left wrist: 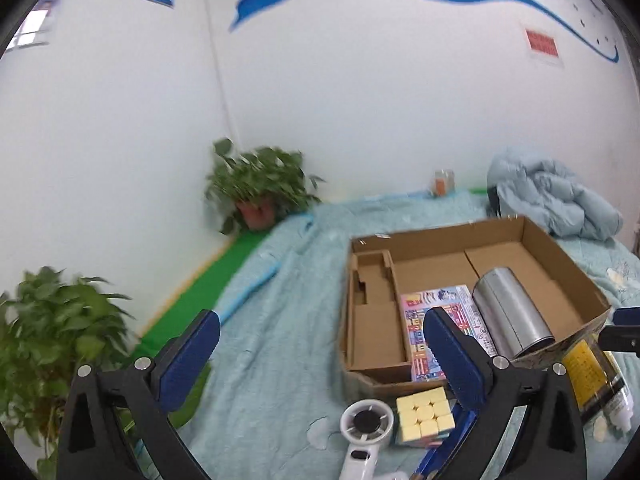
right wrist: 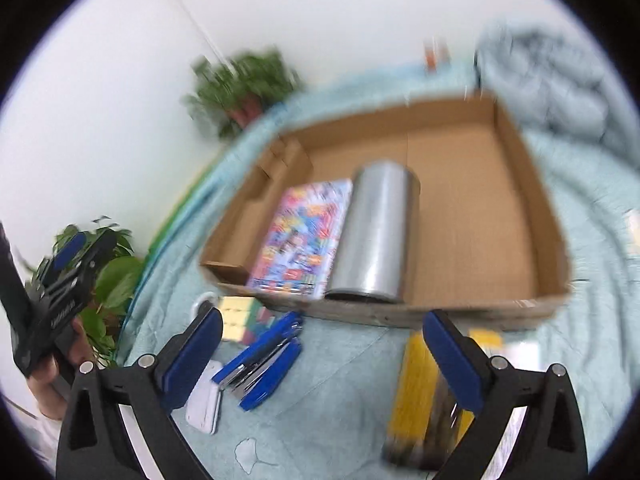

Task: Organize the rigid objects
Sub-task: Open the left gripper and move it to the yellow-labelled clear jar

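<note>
An open cardboard box (left wrist: 560, 264) (right wrist: 532, 208) lies on the light blue cloth. Inside it rest a colourful flat booklet (left wrist: 436, 304) (right wrist: 304, 236) and a silver metal cylinder (left wrist: 512, 308) (right wrist: 376, 236) on its side. In front of the box lie a yellow puzzle cube (left wrist: 426, 416) (right wrist: 236, 316), a white hand-held fan (left wrist: 366, 424), a blue stapler (right wrist: 264, 364) and a yellow-labelled bottle (left wrist: 592, 376) (right wrist: 424, 392). My left gripper (left wrist: 320, 364) is open and empty, left of the box. My right gripper (right wrist: 324, 360) is open and empty above the stapler and bottle.
Two potted plants (left wrist: 256, 188) (left wrist: 44, 328) stand along the white wall at the left, beside a green strip (left wrist: 208, 280). A crumpled pale blue quilt (left wrist: 556, 196) lies behind the box. A small orange cup (left wrist: 442, 182) sits by the far wall.
</note>
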`<state>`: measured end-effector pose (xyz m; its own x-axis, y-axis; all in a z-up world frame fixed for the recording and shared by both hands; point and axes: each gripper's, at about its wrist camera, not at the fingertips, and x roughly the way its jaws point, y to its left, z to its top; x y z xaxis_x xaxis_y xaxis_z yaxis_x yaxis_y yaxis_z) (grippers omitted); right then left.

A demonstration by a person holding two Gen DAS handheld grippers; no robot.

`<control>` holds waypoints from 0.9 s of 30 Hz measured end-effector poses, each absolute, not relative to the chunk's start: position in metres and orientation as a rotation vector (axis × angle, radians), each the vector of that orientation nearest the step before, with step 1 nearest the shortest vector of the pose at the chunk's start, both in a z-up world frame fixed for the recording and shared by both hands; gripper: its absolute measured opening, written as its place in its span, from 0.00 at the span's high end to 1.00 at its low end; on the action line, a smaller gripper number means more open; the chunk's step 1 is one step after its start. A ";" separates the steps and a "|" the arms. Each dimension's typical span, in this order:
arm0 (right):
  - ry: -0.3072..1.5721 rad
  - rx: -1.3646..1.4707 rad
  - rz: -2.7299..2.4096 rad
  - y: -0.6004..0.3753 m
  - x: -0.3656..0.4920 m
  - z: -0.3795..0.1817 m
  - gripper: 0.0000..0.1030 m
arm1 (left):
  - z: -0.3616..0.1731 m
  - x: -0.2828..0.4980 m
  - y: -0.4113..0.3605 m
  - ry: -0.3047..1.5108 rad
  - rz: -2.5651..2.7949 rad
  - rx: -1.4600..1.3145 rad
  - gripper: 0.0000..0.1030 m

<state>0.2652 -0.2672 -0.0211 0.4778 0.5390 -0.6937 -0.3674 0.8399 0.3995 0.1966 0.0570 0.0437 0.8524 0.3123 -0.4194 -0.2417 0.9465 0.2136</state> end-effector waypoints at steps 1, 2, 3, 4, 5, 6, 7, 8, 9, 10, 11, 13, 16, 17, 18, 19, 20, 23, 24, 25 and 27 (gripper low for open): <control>0.850 0.180 0.529 -0.272 0.244 -0.017 0.03 | 0.045 0.182 0.058 0.453 0.293 0.149 0.00; 0.798 0.158 0.498 -0.275 0.229 -0.016 0.03 | 0.044 0.166 0.055 0.450 0.289 0.138 0.00; 0.751 0.133 0.451 -0.277 0.215 -0.018 0.10 | 0.042 0.155 0.054 0.456 0.281 0.124 0.10; 0.724 0.109 0.401 -0.280 0.205 -0.021 0.23 | 0.037 0.145 0.051 0.475 0.256 0.089 0.46; 0.712 0.090 0.367 -0.281 0.196 -0.026 0.66 | 0.033 0.138 0.049 0.496 0.229 0.062 0.73; 0.716 0.084 0.347 -0.281 0.193 -0.031 0.93 | 0.026 0.133 0.046 0.541 0.186 0.014 0.99; 0.719 0.081 0.330 -0.279 0.190 -0.035 0.94 | 0.020 0.127 0.043 0.568 0.137 -0.043 1.00; 0.702 0.082 0.314 -0.277 0.186 -0.037 0.94 | 0.014 0.123 0.038 0.569 0.119 -0.069 1.00; 0.666 0.073 0.296 -0.278 0.180 -0.037 0.94 | 0.011 0.120 0.033 0.565 0.114 -0.080 1.00; 0.622 0.048 0.282 -0.281 0.170 -0.034 0.94 | 0.008 0.112 0.028 0.553 0.108 -0.086 1.00; 0.596 0.037 0.280 -0.279 0.165 -0.032 0.94 | 0.006 0.108 0.024 0.542 0.106 -0.092 0.99; 0.525 0.019 0.312 -0.284 0.151 -0.023 0.90 | 0.004 0.100 0.019 0.532 0.109 -0.104 0.52; 0.464 -0.048 0.349 -0.282 0.133 -0.010 0.03 | 0.003 0.094 0.013 0.507 0.113 -0.113 0.00; 0.456 -0.052 0.374 -0.281 0.131 -0.008 0.00 | 0.001 0.101 0.016 0.498 0.111 -0.115 0.01; 0.478 -0.062 0.396 -0.276 0.132 -0.011 0.00 | 0.000 0.102 0.017 0.495 0.109 -0.115 0.00; 0.507 -0.065 0.400 -0.272 0.135 -0.015 0.00 | -0.001 0.100 0.017 0.501 0.110 -0.116 0.00; 0.533 -0.059 0.407 -0.270 0.138 -0.019 0.00 | -0.001 0.102 0.026 0.505 0.110 -0.123 0.00; 0.597 0.018 0.416 -0.272 0.148 -0.030 0.00 | -0.008 0.106 0.031 0.540 0.092 -0.148 0.00; 0.611 0.043 0.403 -0.275 0.151 -0.034 0.01 | -0.011 0.110 0.033 0.551 0.087 -0.152 0.00; 0.624 0.058 0.398 -0.277 0.153 -0.036 0.03 | -0.014 0.113 0.034 0.564 0.082 -0.153 0.00; 0.666 0.085 0.382 -0.283 0.158 -0.042 0.60 | -0.021 0.121 0.034 0.594 0.075 -0.154 0.00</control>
<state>0.1583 -0.2831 -0.0423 0.7193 0.3722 -0.5866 -0.3182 0.9271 0.1981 0.1215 0.0339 -0.0213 0.8264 0.0266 -0.5625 -0.1149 0.9858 -0.1222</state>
